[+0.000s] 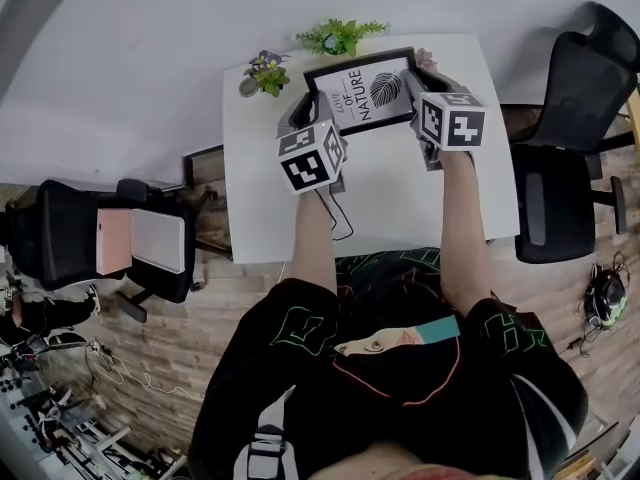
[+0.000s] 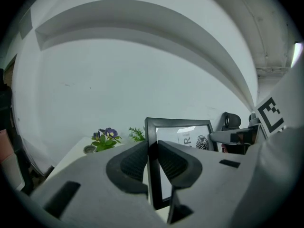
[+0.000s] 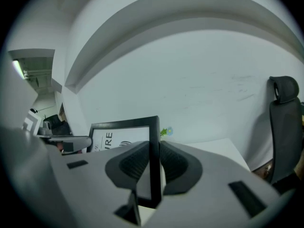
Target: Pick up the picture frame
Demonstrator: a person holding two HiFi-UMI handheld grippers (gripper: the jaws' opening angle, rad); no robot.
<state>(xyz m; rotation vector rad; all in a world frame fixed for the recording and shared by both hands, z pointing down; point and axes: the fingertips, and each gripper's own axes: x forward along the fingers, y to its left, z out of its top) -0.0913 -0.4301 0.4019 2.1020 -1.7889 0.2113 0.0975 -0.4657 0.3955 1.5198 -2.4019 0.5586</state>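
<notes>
A black picture frame (image 1: 361, 92) with a white print of a leaf and lettering hangs above the far part of the white table (image 1: 400, 203), held between both grippers. My left gripper (image 1: 302, 115) is shut on the frame's left edge (image 2: 152, 170), with the black bar pinched between its pads. On the opposite side my right gripper (image 1: 420, 78) is shut on the right edge (image 3: 154, 167). The frame stands nearly upright in both gripper views, well off the tabletop.
A purple-flowered plant (image 1: 265, 72) and a green plant (image 1: 340, 36) stand at the table's far edge by the white wall. A black office chair (image 1: 560, 178) is at the right. Another chair (image 1: 100, 240) with a pink and a white item sits left.
</notes>
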